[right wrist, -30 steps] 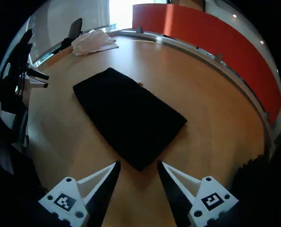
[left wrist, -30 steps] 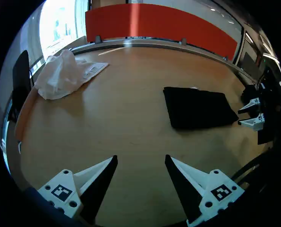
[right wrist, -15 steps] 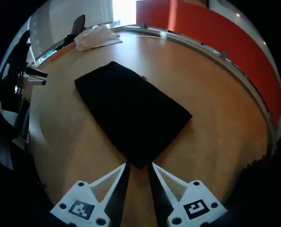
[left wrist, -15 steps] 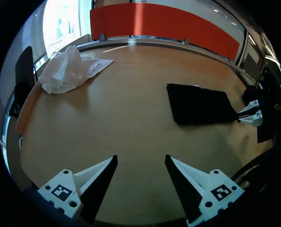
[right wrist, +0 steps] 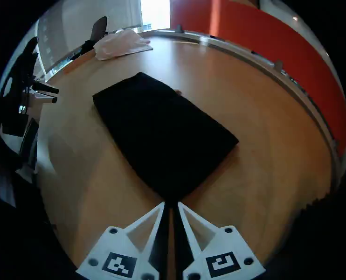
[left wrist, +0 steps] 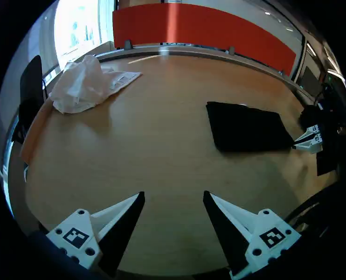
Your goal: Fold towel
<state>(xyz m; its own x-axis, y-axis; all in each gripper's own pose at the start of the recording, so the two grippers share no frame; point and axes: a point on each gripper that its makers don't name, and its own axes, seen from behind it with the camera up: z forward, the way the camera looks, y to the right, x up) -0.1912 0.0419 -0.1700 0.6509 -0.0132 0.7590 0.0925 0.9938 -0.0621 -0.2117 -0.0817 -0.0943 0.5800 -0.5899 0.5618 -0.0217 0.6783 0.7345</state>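
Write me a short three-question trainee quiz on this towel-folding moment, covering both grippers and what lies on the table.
1. True or false: the left gripper has its fingers spread wide over bare table, away from the black towel.
2. What lies at the table's far side near the window? A. a crumpled white bag; B. a mug; C. a stack of books.
3. Fill in: the right gripper has its fingers nearly together at the towel's near ____.

Key: 1 true; 2 A; 3 corner.
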